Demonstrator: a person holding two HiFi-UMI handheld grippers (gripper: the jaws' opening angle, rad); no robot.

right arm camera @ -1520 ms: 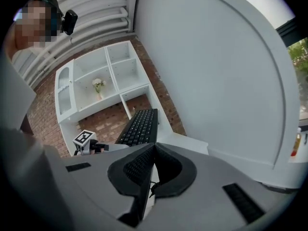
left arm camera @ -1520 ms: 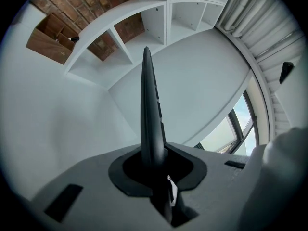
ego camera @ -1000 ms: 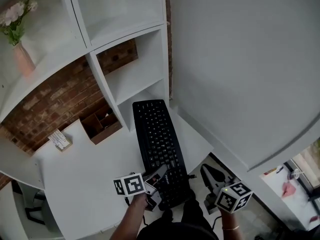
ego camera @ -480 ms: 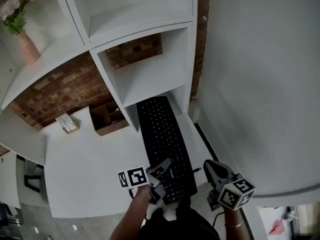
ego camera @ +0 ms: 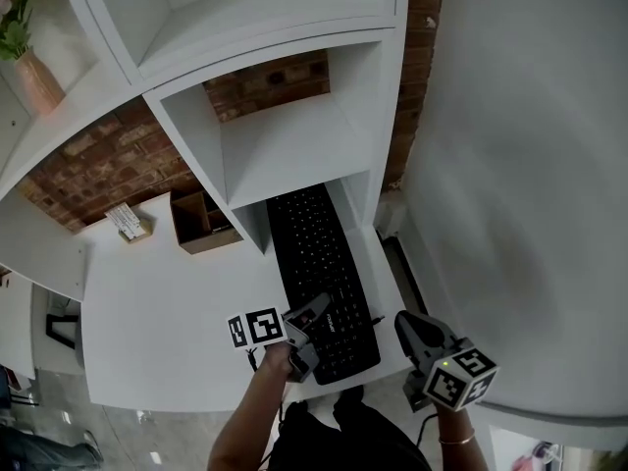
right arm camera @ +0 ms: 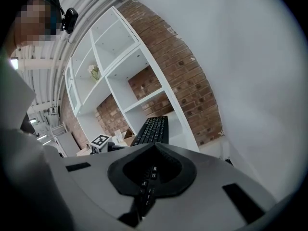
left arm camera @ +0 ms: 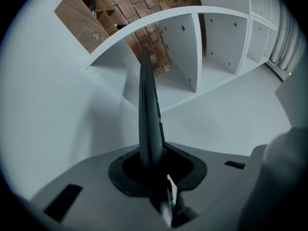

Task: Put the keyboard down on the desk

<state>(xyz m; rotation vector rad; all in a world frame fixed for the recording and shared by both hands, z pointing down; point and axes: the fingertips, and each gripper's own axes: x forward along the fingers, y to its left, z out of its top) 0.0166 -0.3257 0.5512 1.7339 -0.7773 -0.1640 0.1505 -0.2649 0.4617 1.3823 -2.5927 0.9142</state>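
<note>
- Black keyboard (ego camera: 319,273) lies lengthwise on the white desk (ego camera: 147,302), with its far end tucked under the lowest bay of the white shelf unit (ego camera: 294,150).
- The left gripper (ego camera: 316,314) has the keyboard's near left edge, jaws narrowly parted and clamped on the thin slab.
- Whether that near end rests flat or sits slightly raised is hard to tell.
- The right gripper (ego camera: 404,327) hangs just past the desk's right edge, jaws pressed together and empty.
- A wooden organiser (ego camera: 196,222) stands left of the keyboard, near the brick wall (ego camera: 98,165).
</note>
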